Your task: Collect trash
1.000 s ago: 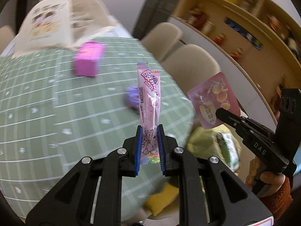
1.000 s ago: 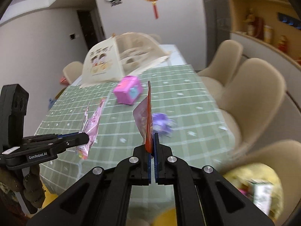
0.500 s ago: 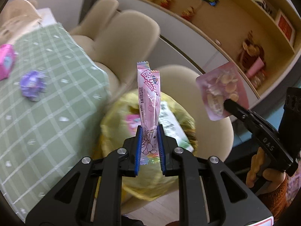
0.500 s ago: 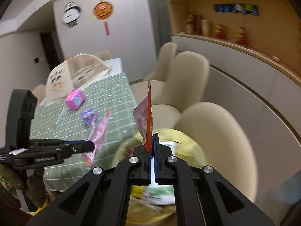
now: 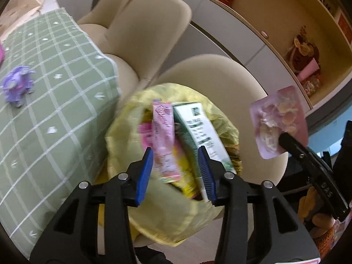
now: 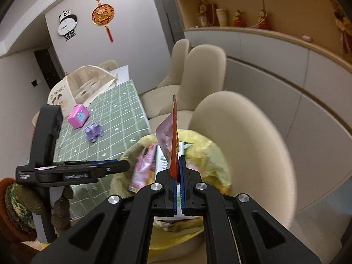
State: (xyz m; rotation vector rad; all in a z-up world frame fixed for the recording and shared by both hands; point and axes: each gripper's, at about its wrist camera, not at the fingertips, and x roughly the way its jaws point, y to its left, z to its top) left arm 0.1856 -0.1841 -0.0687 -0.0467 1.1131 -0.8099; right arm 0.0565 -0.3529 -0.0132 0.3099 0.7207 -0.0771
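My left gripper (image 5: 175, 151) hangs over a yellow trash bag (image 5: 123, 132) that stands on a beige chair, and its jaws are opening. The long pink candy wrapper (image 5: 164, 140) lies loose between the blue pads, tilted and blurred, dropping into the bag beside a green-and-white carton (image 5: 198, 127). Neither pad presses on it. My right gripper (image 6: 179, 160) is shut on a pink snack pouch (image 6: 167, 134), held upright above the bag (image 6: 209, 160). The left wrist view shows that pouch (image 5: 279, 118) at the right.
A table with a green checked cloth (image 5: 55, 110) lies left of the bag, bearing a purple toy car (image 6: 93, 131), a pink toy box (image 6: 78, 116) and a mesh food cover (image 6: 83, 85). Beige chairs (image 6: 204, 72) and a cabinet wall stand behind.
Both grippers have swung from above the table to above the yellow bag. The left jaws have parted and the pink wrapper has slipped down out of their grip.
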